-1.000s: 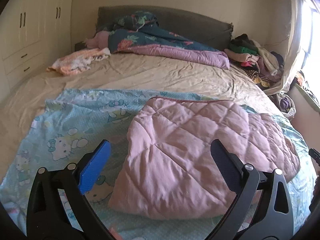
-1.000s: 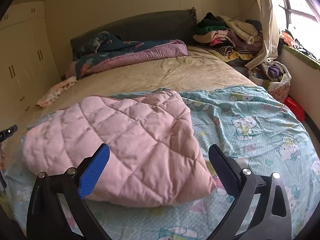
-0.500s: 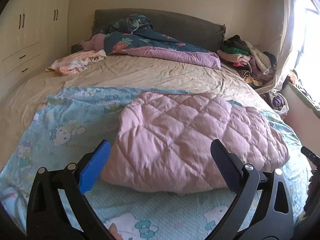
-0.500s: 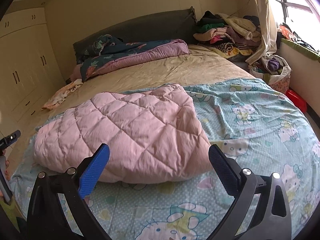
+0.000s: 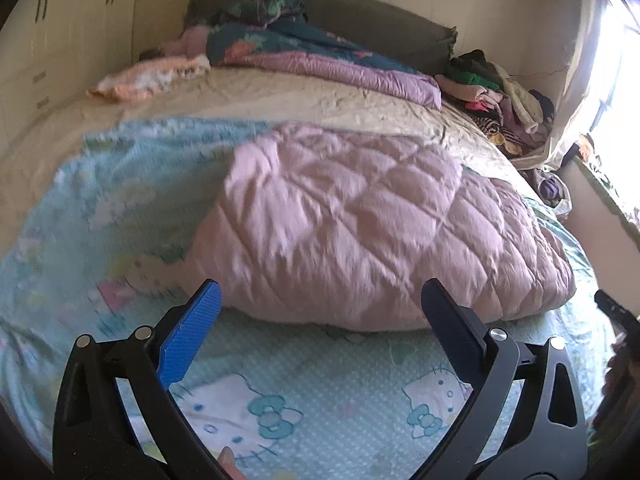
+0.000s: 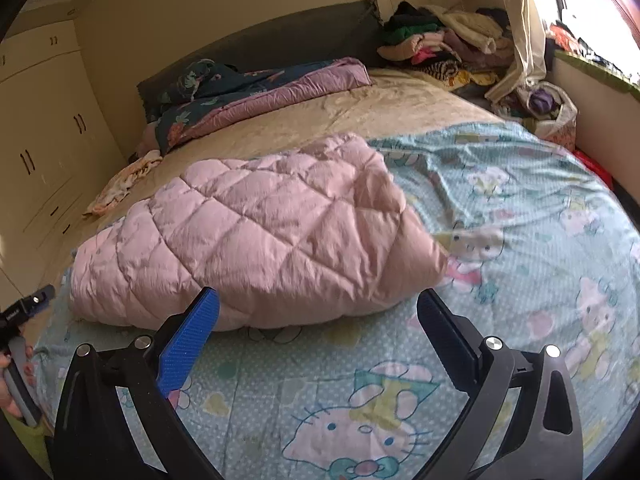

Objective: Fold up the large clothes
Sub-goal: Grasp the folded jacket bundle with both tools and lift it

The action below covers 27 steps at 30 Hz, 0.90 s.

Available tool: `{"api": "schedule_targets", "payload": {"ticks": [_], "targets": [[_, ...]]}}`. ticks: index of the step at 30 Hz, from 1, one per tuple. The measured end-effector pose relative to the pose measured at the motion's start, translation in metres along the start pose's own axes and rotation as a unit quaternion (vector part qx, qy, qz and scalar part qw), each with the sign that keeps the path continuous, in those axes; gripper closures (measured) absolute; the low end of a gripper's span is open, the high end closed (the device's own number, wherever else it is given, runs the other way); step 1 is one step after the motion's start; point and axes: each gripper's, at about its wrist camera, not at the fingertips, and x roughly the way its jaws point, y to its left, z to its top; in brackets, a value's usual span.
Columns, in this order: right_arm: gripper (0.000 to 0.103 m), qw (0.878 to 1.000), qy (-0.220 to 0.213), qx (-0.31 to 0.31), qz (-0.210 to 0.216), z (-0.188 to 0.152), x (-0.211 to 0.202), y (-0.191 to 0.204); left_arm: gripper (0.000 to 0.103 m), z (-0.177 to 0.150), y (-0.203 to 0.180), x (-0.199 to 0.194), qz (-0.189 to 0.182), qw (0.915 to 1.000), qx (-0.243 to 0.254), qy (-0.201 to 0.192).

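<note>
Pink quilted fabric (image 5: pixel 360 232), a large padded piece folded into a thick bundle, lies on a light blue cartoon-print sheet (image 5: pixel 320 392) spread over the near half of the bed (image 5: pixel 320 96). Its long axis runs left to right across the bed, roughly parallel to the near edge. In the left wrist view the rounded, bulkier end points right and the flatter corner points far left; in the right wrist view the rounded end sits at the left and a looser corner reaches toward the far right.

Neither tool touches it. The left gripper (image 5: pixel 320 320) hangs just in front of the bundle's near edge with its 2 fingers spread wide and nothing between them, one blue pad (image 5: pixel 192 340) facing inward. The right gripper (image 6: pixel 318 320) is likewise spread wide and empty, just short of the near edge of the bundle.

Each camera catches a piece of the other tool at the frame's edge: the left one shows near the lower left of the right wrist view, held by a hand (image 6: pixel 12 376).

Far on the bed, a dark floral blanket (image 5: pixel 288 44) with a purple lining lies against the grey headboard (image 5: pixel 360 8). A heap of clothes (image 5: pixel 500 92) sits at the far right, and cream cupboards (image 6: pixel 44 152) line the left wall.
</note>
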Motion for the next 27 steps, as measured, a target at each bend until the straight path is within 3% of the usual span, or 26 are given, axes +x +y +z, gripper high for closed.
{"api": "schedule_targets", "payload": {"ticks": [6, 11, 14, 19, 27], "targets": [[0.004, 0.997, 0.039, 0.060, 0.010, -0.010, 0.026, -0.011, 0.010, -0.012, 0.019, 0.035, -0.024, 0.9969, -0.063, 0.039], [0.004, 0.992, 0.065, 0.105, 0.010, -0.010, 0.054, -0.022, 0.010, -0.012, 0.049, 0.061, -0.068, 0.9826, -0.163, 0.057], [0.004, 0.986, 0.070, 0.149, 0.020, -0.008, 0.068, -0.034, 0.010, -0.010, 0.058, 0.072, -0.094, 0.9738, -0.198, 0.062], [0.004, 0.969, 0.074, 0.228, 0.056, -0.005, 0.094, -0.054, 0.009, -0.006, 0.064, 0.087, -0.111, 0.9649, -0.228, 0.067], [0.004, 0.962, 0.070, 0.252, 0.077, 0.009, 0.123, -0.063, 0.008, -0.005, 0.070, 0.108, -0.132, 0.9563, -0.253, 0.066]]}}
